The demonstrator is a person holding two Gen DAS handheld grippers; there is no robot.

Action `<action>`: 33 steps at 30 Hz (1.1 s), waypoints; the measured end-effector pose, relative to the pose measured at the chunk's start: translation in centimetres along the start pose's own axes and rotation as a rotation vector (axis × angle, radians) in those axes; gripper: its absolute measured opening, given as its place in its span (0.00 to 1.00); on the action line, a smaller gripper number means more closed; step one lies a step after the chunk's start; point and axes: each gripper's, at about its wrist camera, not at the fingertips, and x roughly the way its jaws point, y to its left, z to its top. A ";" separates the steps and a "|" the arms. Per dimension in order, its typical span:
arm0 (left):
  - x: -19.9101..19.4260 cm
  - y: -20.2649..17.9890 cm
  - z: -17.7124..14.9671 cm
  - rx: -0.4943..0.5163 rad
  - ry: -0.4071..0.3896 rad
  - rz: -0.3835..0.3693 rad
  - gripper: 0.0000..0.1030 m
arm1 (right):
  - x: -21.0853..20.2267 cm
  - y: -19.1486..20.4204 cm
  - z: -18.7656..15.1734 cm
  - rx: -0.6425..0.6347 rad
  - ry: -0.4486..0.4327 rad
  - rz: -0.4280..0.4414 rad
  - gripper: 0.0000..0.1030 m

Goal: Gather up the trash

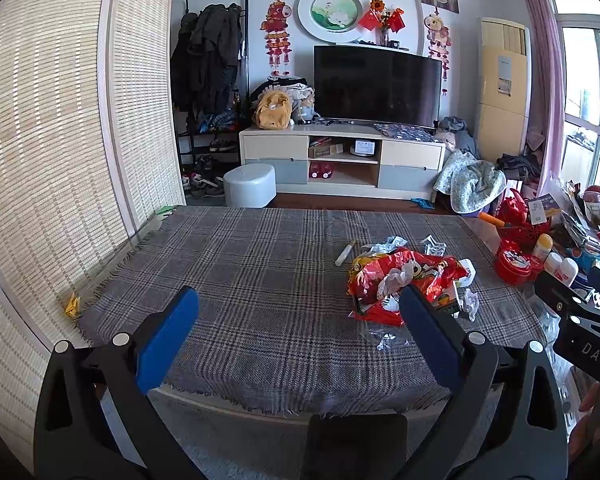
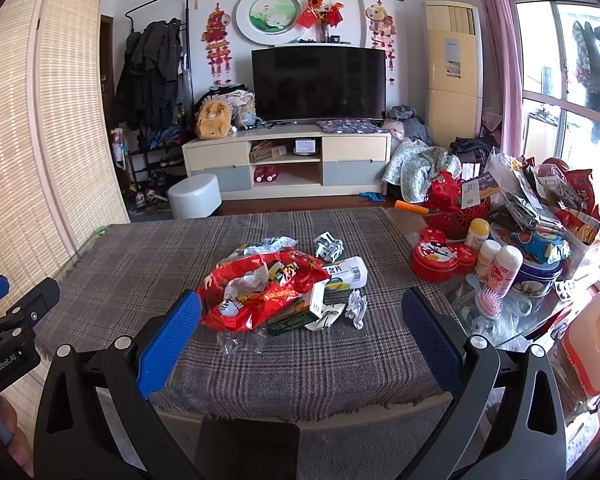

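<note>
A pile of trash lies on the plaid tablecloth (image 2: 112,276): a crumpled red snack bag (image 2: 260,292) (image 1: 400,276), a green box (image 2: 296,312), a white label sheet (image 2: 348,274), crumpled paper balls (image 2: 356,308) (image 2: 328,246) and clear plastic film (image 2: 240,344). A white stick (image 1: 345,252) lies left of the pile. My left gripper (image 1: 300,316) is open and empty above the table's near edge, left of the pile. My right gripper (image 2: 300,320) is open and empty, just short of the pile.
On the right end of the table stand a red Mickey tin (image 2: 440,258), white bottles (image 2: 504,270), a blue cookie tin (image 2: 538,276), a pink hairbrush (image 2: 488,304) and heaped snack bags (image 2: 540,200). A woven screen (image 1: 40,140) lines the left side. A small yellow scrap (image 1: 72,305) lies by the cloth's left edge.
</note>
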 end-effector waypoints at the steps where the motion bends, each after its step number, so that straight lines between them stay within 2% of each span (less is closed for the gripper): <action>1: 0.0 0.0 0.0 0.000 -0.001 0.001 0.92 | 0.0 0.0 0.0 0.000 0.000 0.001 0.97; 23: 0.0 0.4 -0.1 -0.002 -0.002 0.002 0.92 | -0.2 0.8 0.0 -0.002 0.001 0.002 0.97; 33: 0.9 0.5 0.0 0.017 0.012 0.007 0.92 | 0.2 0.0 0.3 0.013 0.007 0.022 0.97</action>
